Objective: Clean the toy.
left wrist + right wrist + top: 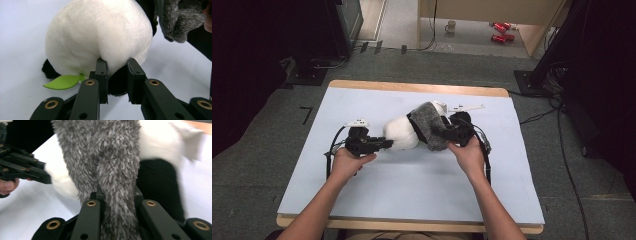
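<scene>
Two grippers work a plush panda (401, 133) mid-table: left gripper (117, 75) pinches its rump, right gripper (117, 195) clamps the grey scarf (105, 157), probably next drawn around the neck.

**Colours on the table**

The plush toy (402, 132) is white, with a black part at 7 o'clock of its body in the left gripper view, next to a bright green leaf (63, 82). The fuzzy cloth (432, 125) is grey, with mixed light and dark hairs. Both the left gripper (384, 144) and right gripper (447, 131) are black, with brass-coloured rivets. The table cover (412, 185) is pale blue, and its edge is light wood.
</scene>
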`<state>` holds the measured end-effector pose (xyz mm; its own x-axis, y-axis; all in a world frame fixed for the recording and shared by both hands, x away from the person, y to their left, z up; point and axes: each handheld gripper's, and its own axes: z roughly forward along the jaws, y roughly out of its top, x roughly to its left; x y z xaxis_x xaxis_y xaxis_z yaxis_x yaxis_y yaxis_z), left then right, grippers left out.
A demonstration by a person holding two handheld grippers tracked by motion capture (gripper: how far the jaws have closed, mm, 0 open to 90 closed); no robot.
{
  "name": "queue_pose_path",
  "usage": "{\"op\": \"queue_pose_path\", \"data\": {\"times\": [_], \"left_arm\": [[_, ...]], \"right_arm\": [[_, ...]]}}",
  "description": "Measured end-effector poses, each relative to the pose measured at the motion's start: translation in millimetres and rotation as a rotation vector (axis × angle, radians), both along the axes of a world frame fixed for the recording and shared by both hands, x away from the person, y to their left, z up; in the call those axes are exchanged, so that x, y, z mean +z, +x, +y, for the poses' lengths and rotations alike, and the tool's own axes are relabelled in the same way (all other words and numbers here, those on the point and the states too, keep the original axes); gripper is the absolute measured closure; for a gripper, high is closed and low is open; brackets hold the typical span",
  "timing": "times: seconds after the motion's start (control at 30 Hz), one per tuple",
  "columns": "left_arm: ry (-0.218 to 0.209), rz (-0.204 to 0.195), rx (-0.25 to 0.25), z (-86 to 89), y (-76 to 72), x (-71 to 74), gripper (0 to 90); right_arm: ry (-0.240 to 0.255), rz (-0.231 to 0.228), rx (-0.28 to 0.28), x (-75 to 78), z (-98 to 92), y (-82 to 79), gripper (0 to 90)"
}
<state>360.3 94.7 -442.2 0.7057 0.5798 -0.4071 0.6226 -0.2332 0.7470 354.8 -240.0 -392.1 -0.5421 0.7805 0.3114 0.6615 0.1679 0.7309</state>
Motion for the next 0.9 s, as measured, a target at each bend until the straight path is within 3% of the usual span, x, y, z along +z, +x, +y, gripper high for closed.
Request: {"op": "queue_pose_path", "data": {"times": [0.23,0.4,0.5,0.6,0.73,0.9], "left_arm": [[-0.01,0.011,-0.007,-0.3,5.2,3.2,75.1],[-0.013,0.012,-0.01,0.6,7.8,5.6,75.3],[-0.026,0.014,-0.002,3.6,9.6,7.4,75.5],[-0.027,-0.014,-0.011,6.8,9.3,11.7,75.8],[-0.032,-0.06,-0.059,3.9,3.9,20.7,76.0],[-0.023,-0.081,-0.087,-6.0,-5.4,22.4,75.9]], "right_arm": [[0.004,0.006,-0.089,-17.4,-25.8,1.8,77.1],[0.002,0.044,-0.154,-29.4,-46.6,3.1,77.1],[0.01,0.034,-0.199,-23.6,-57.3,1.6,77.4],[0.086,-0.013,-0.232,-6.5,-64.0,-3.2,77.5],[0.134,-0.067,-0.189,18.4,-53.1,-7.9,77.4],[0.147,-0.107,-0.088,37.6,-17.4,-12.3,76.9]]}}
